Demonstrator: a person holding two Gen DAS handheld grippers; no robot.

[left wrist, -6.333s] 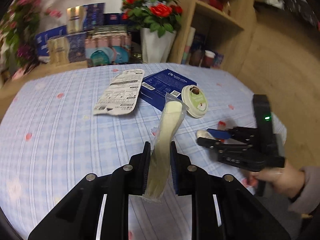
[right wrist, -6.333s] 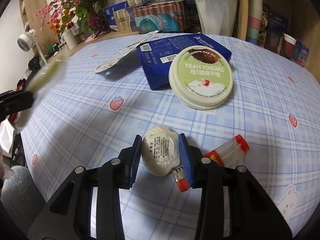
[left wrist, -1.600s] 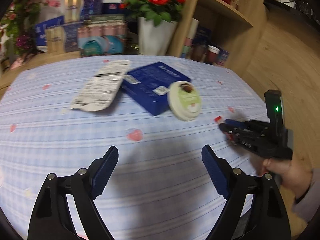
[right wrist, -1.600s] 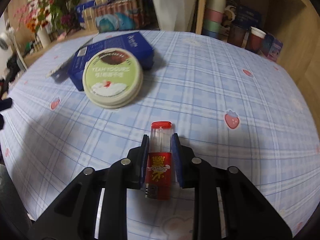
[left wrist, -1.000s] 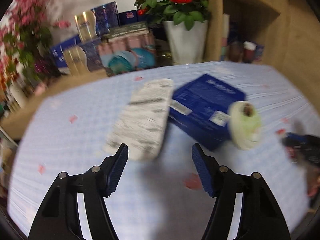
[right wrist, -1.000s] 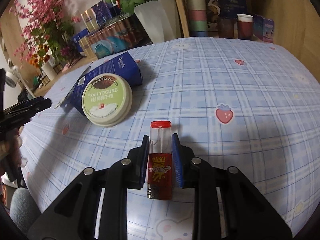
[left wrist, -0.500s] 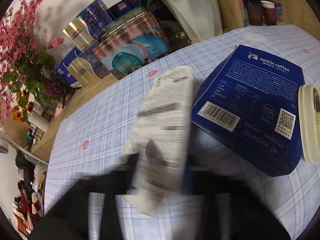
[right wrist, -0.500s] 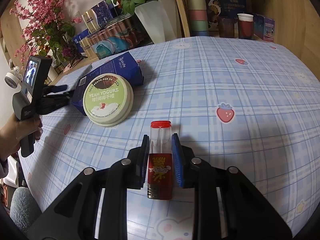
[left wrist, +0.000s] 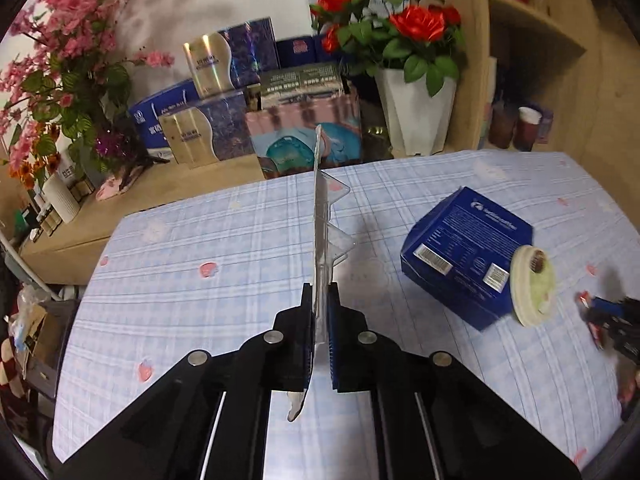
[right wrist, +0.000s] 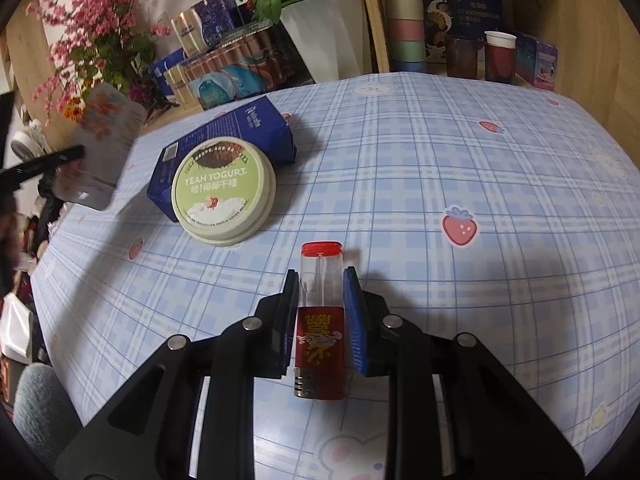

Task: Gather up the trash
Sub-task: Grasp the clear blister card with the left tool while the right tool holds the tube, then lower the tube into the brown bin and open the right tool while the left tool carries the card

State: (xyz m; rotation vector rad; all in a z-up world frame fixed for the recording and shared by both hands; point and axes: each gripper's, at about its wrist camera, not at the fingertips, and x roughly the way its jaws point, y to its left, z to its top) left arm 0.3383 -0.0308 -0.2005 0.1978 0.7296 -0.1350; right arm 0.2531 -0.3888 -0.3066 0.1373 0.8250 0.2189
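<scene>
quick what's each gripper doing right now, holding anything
Left gripper: shut on the clear plastic blister pack, held edge-on above the table.
Right gripper: shut on the red lighter.

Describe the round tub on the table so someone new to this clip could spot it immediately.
On the blue checked tablecloth, find the dark blue box lying flat near the flower vase side. The yogurt tub leans against that box's near edge. It is the only round item there, cream-rimmed with a green lid reading YEAH YOGURT.
</scene>
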